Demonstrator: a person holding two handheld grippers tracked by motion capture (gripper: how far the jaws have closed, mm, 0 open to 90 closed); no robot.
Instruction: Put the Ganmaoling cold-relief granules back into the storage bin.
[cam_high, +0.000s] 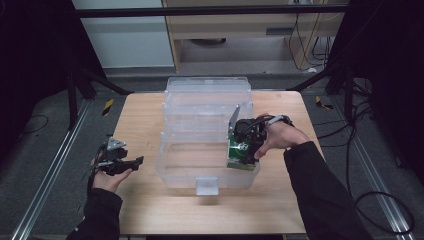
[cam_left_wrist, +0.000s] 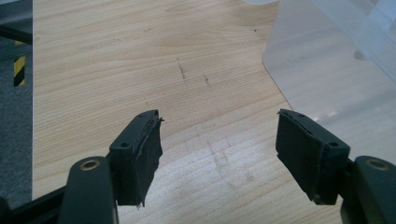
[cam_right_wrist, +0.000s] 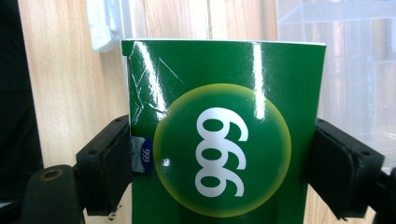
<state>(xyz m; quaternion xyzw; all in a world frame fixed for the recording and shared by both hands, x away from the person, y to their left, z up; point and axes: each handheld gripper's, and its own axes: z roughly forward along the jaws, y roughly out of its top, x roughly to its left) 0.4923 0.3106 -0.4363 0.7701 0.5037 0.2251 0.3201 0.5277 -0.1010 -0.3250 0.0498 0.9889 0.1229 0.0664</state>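
— Pinching anything, the right hand-held gripper (cam_right_wrist: 223, 154)?
— Yes, a glossy green cardboard box (cam_right_wrist: 224, 130) printed "999", clamped between both jaws, held over the front right corner of the clear plastic storage bin (cam_high: 200, 150).
— And the left hand-held gripper (cam_left_wrist: 219, 140)?
— Spread wide, holding nothing, above the pale wooden surface (cam_left_wrist: 116, 60), with the bin just beside it.

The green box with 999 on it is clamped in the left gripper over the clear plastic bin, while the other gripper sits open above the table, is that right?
Not quite: the green box is clamped in the right gripper, as the right gripper view shows. It is over the clear plastic bin, and the left gripper is the open one above the table.
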